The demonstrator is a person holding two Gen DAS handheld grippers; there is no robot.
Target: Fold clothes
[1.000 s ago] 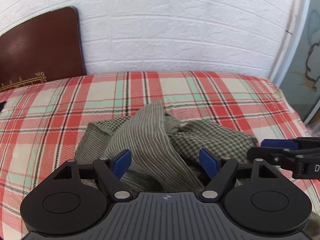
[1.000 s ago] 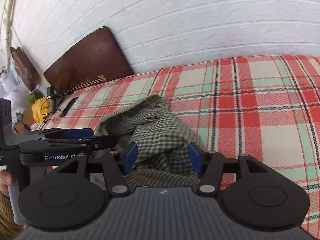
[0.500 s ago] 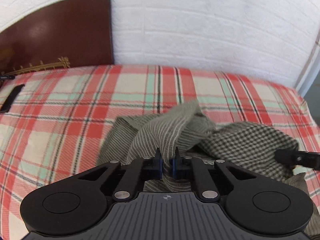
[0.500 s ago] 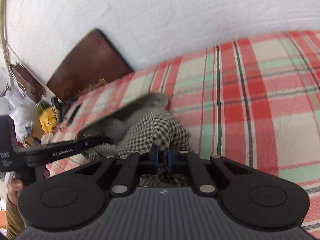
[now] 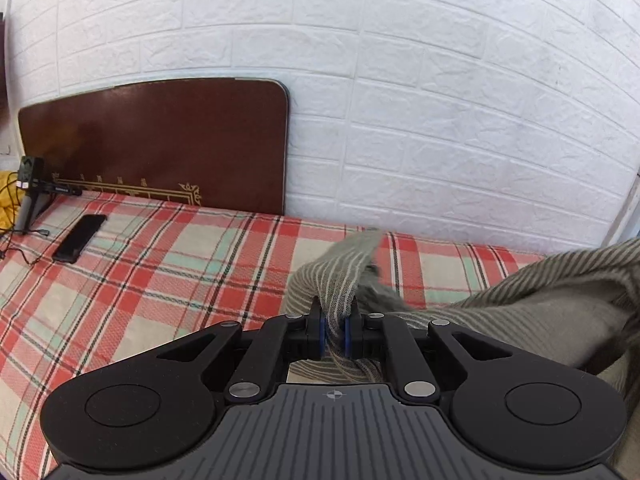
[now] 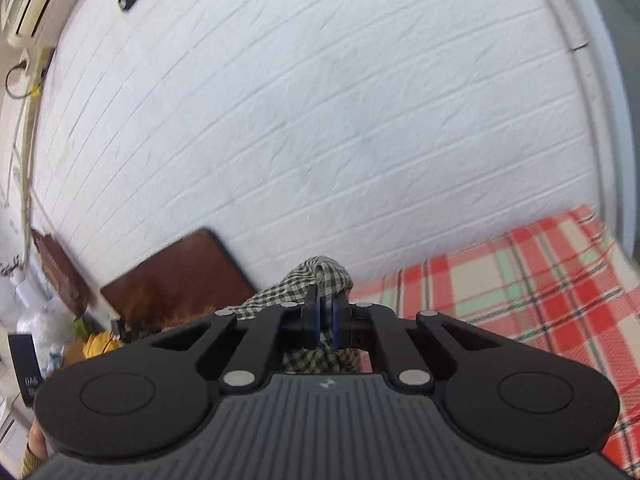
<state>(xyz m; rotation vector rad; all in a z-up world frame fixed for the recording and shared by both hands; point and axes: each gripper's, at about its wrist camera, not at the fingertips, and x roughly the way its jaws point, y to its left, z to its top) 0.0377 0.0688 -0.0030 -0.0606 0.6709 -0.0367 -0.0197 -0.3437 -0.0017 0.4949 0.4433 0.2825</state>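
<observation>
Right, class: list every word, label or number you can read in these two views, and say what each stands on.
"DAS", last letter unsure: on the black block at the left edge.
Too small to read: print on the black bar; gold marks along the bottom of the brown board.

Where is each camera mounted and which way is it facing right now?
Left wrist: sits on the left tool, facing along its fingers over the red plaid bedsheet toward the dark brown headboard and white brick wall; its tool is shut on the grey striped cloth.
Right wrist: sits on the right tool, tilted up at the wall, shut on green checked cloth; a sleeve edge shows.
Shared: bedsheet, headboard, wall.
</observation>
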